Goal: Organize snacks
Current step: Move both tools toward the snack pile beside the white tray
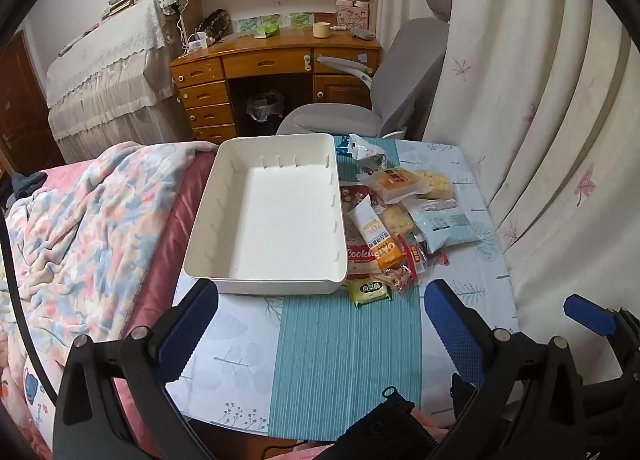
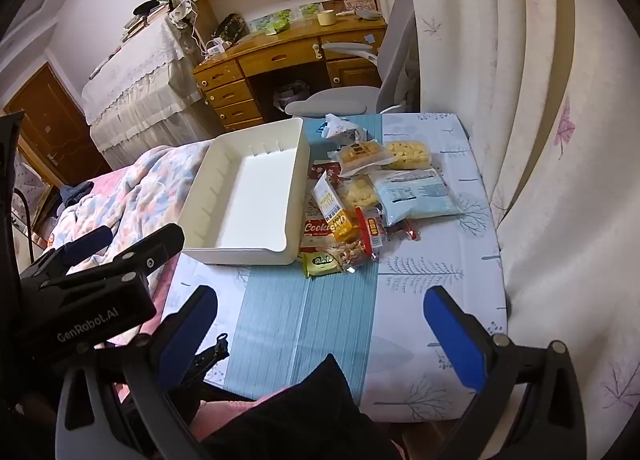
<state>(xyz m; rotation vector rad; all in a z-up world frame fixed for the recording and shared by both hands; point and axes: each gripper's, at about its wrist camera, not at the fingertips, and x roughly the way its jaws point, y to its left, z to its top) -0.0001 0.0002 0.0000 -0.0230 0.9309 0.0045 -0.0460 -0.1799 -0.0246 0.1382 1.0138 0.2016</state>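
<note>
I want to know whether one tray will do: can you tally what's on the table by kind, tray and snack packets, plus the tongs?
White tray: 1, empty
Snack packets: 10 that I can tell apart, in an overlapping pile beside the tray
Tongs: 2, the left tongs and the right tongs, both open, holding nothing
Total: 13

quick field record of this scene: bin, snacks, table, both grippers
bin: white bin, empty, on the table's left half
snacks: snack pile, loose packets right of the bin, none inside it
nearest packet: small yellow-green packet, by the bin's near right corner
table: patterned tablecloth, teal stripe down the middle
left gripper: left gripper open, holding nothing, over the near table
right gripper: right gripper open, holding nothing
</note>
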